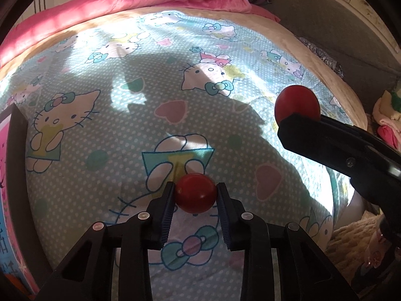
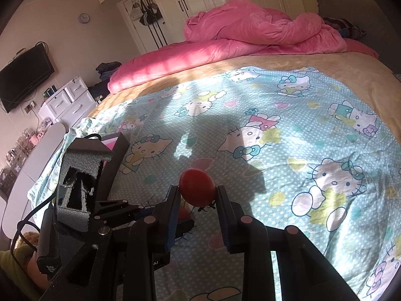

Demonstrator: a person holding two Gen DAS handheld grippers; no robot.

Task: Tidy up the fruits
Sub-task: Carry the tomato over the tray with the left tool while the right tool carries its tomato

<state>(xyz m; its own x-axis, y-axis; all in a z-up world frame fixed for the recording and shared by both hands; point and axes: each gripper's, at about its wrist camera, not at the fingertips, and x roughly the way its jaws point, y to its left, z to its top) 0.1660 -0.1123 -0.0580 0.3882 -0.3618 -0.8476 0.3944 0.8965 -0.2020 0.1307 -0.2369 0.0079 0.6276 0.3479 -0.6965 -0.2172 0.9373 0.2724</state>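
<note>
While both grippers hang above the bed, each one pinches a small red tomato. The left gripper (image 1: 195, 195) presses its two ribbed black pads against the sides of a round, smooth tomato (image 1: 195, 193) with a glossy skin. It is held in the air over the sheet (image 1: 125, 130), near the camera. The right gripper (image 2: 198, 193) also squeezes a tomato (image 2: 198, 188), this one more egg-shaped, and a small dark stem shows at its lower right side. In the left wrist view the right gripper (image 1: 298, 118) comes in from the right, and its tomato (image 1: 297, 101) sits on top of the black finger, well apart from the other fruit.

The sheet is thin cotton, light blue with white dots, hearts and cartoon cats, and it lies rather flat with soft wrinkles. Under it a beige blanket (image 2: 325, 62) looks plush. At the far side a pink quilt (image 2: 250, 30) is heaped in thick, soft folds. Hard shadows of the tools fall on the sheet.
</note>
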